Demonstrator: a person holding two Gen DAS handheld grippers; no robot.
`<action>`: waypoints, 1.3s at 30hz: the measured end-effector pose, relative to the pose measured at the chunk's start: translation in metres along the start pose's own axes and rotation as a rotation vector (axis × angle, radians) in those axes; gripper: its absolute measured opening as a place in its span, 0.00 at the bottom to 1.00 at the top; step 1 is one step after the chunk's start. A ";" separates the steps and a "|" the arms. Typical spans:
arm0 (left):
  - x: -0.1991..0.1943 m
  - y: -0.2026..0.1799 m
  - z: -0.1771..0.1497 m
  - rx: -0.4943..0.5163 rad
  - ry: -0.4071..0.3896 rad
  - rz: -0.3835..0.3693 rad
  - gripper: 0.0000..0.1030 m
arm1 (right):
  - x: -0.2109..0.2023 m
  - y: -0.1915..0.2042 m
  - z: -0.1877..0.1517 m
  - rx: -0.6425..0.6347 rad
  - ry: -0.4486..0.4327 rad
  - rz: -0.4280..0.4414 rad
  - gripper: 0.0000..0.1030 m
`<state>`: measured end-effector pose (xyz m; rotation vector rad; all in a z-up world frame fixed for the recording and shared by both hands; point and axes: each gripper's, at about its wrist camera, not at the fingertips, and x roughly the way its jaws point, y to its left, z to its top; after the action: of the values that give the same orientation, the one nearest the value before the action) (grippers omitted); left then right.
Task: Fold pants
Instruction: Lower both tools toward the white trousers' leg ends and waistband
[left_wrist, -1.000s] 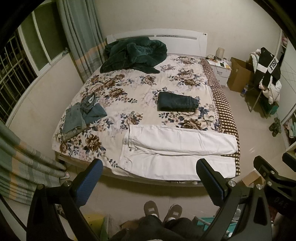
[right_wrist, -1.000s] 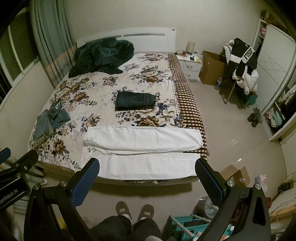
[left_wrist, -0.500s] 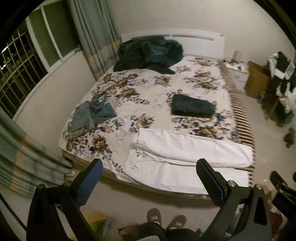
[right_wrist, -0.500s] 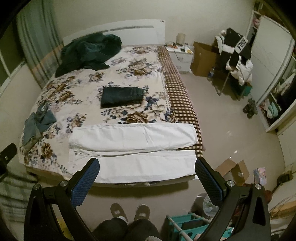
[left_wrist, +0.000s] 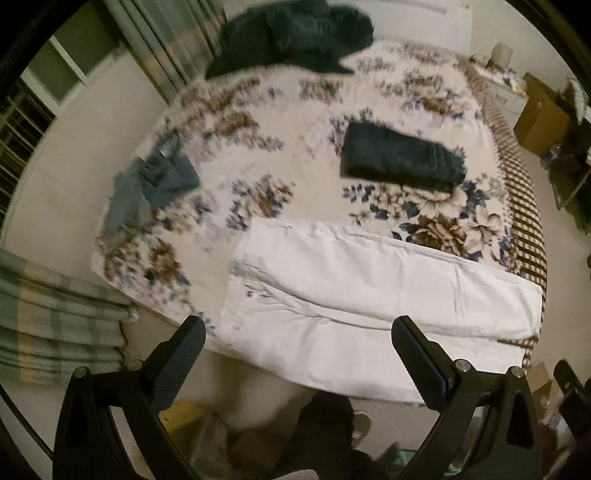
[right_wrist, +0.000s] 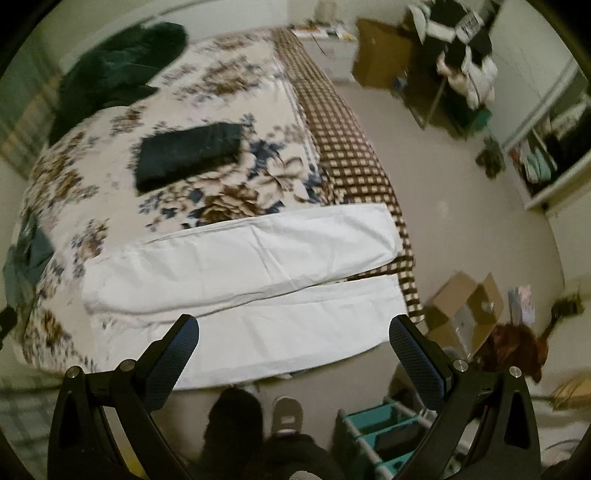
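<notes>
Here, white pants (left_wrist: 369, 291) lie flat across the bed (left_wrist: 314, 110); left gripper (left_wrist: 297, 349) and right gripper (right_wrist: 293, 345), jaws wide and empty, approach; next, likely grasping the near leg at 12 o'clock.

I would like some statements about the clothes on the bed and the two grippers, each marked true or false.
1. The white pants lie flat with both legs spread along the near edge of the bed. True.
2. The left gripper grips the white pants. False: its fingers are open, holding nothing.
3. A folded dark garment lies beyond the white pants. True.
4. The right gripper is shut. False: it is open.
5. The white pants are already folded in half. False: both legs lie side by side.
</notes>
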<state>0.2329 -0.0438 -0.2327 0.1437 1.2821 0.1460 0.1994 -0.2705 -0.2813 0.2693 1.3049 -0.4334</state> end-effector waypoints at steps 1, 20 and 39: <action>0.009 -0.003 0.004 -0.005 0.016 -0.002 1.00 | 0.020 -0.001 0.011 0.024 0.019 -0.002 1.00; 0.364 -0.052 0.131 -0.333 0.513 0.018 1.00 | 0.394 -0.040 0.139 0.581 0.377 -0.031 1.00; 0.287 0.019 0.096 -0.456 0.292 -0.050 0.12 | 0.438 -0.025 0.141 0.685 0.364 0.045 0.05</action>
<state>0.4038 0.0265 -0.4726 -0.3112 1.5079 0.4234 0.3978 -0.4211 -0.6686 0.9853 1.4640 -0.8149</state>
